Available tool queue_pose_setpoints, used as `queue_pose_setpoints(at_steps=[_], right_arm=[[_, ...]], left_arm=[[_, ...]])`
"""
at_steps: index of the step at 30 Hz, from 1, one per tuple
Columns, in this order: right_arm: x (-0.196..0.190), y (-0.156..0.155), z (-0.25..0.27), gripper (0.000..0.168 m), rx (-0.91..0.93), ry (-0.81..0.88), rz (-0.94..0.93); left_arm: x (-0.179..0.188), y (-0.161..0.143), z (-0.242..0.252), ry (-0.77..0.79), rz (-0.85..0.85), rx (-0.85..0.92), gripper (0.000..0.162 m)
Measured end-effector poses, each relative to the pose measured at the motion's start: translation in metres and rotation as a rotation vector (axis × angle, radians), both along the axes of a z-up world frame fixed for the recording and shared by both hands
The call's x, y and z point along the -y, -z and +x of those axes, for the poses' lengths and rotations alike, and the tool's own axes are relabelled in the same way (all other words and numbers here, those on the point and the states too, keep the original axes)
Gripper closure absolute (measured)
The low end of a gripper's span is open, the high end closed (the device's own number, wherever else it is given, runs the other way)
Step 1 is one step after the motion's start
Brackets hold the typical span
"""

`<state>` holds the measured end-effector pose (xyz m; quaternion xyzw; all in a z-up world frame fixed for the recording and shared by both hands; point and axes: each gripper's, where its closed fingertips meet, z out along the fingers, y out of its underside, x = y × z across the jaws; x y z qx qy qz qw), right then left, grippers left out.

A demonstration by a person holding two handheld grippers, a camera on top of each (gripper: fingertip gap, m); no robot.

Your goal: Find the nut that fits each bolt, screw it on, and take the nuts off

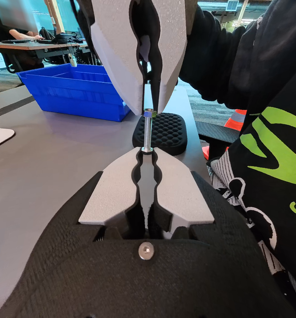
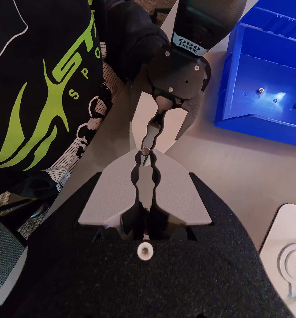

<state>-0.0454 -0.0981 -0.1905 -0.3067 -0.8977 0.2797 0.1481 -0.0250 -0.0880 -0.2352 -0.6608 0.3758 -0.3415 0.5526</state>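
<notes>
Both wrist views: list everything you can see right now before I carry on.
bolt: one, silver, spanning between the two grippers
nut: one, silver, on the bolt's end at the right gripper
bin: one, blue, on the table beyond the grippers
loose hardware: two small pieces, silver, inside the bin
pad: one, black, dimpled, at the table edge
white base: one, white, on the table
table: one, grey
cone: at least one, orange, on the floor
left gripper: grey fingers, shut on the bolt
right gripper: grey fingers, shut on the nut
</notes>
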Motion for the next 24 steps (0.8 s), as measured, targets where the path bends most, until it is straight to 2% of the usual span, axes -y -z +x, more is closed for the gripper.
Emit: queue_pose_setpoints(at_steps=[17, 19, 20, 24], right_arm=[[-0.001, -0.005, -0.004, 0.15, -0.05, 0.037, -0.043], [-0.001, -0.012, -0.009, 0.142, -0.111, 0.095, -0.108], [-0.002, -0.017, -0.013, 0.133, -0.165, 0.144, -0.171], [-0.013, -0.029, -0.025, 0.113, -0.451, 0.374, -0.469]], left_arm=[[-0.002, -0.003, -0.003, -0.013, 0.003, 0.024, 0.152], [-0.004, -0.006, -0.006, -0.037, 0.006, 0.044, 0.152], [-0.006, -0.008, -0.008, -0.056, 0.009, 0.063, 0.152], [-0.013, -0.015, -0.019, -0.119, -0.004, 0.135, 0.152]])
